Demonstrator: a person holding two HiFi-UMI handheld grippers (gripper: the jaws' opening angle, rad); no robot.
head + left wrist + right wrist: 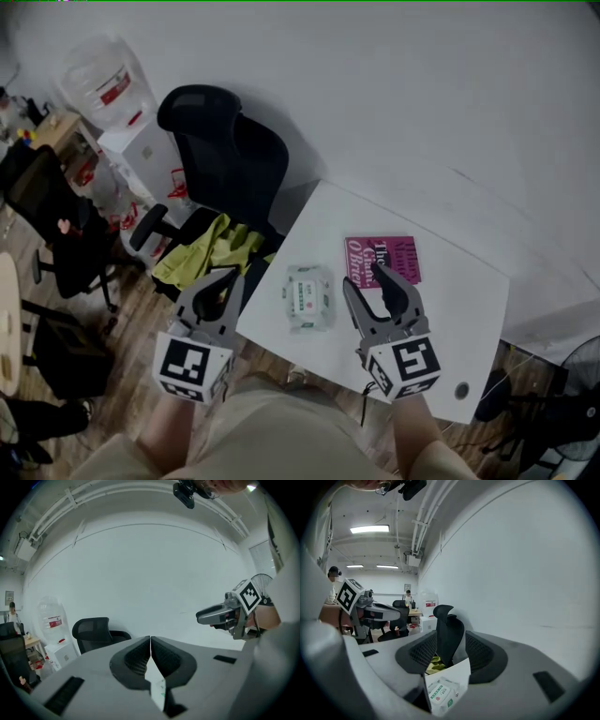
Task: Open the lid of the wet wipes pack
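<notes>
Wipes pack: the wipes pack [309, 297] is lying flat on the near-left part of the white bench [469, 309], with its green-labelled top facing up and the lid lying flat.
Left gripper: the left gripper [228, 278] is hanging at 9 o'clock of the pack, just off the bench's left edge and apart from the pack.
Left fingers: its fingers are pressing together at the tips with nothing between them.
Right gripper: the right gripper [372, 281] is sitting at 3 o'clock of the pack, just beside it but not touching.
Right fingers: its fingers are standing wide apart and holding nothing; the right gripper view is showing the pack low between them and the chair farther off.
Book: a magenta book [394, 253] is lying at 2 o'clock of the pack, and the right gripper's far fingertip is overlapping its near edge in the head view.
Chair: a black office chair [225, 150] is standing at 11 o'clock of the pack, beside the bench.
Cloth: a yellow-green cloth [211, 248] is lying on the chair's seat.
Water dispenser: a water dispenser [117, 103] is standing at 10 o'clock, beyond the chair.
</notes>
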